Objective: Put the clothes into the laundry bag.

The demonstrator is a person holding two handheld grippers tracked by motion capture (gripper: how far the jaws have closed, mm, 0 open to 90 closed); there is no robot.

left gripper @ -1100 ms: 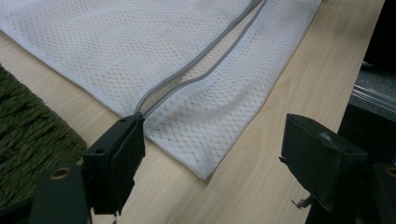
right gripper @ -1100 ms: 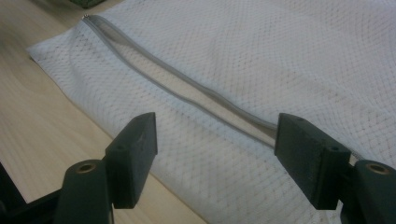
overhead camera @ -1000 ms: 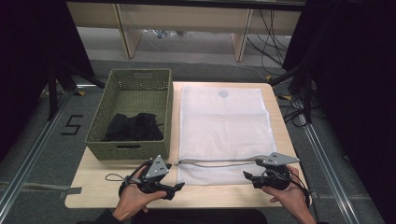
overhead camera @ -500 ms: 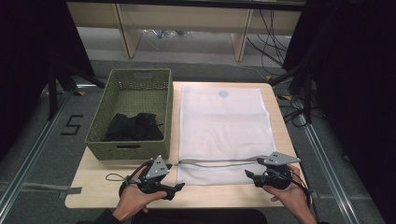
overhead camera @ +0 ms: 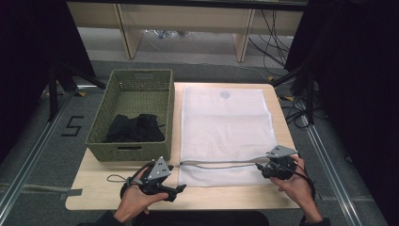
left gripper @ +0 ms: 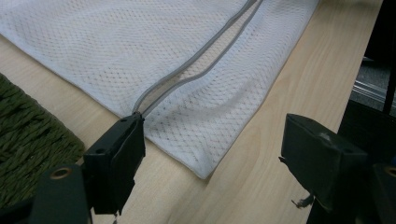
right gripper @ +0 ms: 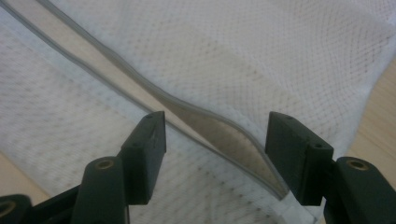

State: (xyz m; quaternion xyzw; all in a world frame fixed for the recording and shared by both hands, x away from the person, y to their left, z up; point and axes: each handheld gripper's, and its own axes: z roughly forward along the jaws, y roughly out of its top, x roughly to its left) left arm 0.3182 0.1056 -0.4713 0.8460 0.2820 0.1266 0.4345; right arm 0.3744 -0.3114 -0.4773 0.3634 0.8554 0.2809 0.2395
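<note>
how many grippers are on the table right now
2: the left gripper at the near left corner of the white mesh bag, and the right gripper at the bag's near right end.

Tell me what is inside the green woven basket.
The basket holds a heap of black fabric at its near end; the far half of its floor shows bare weave. Whatever lies beneath the fabric is covered, and whether it is one piece or several cannot be told.
</note>
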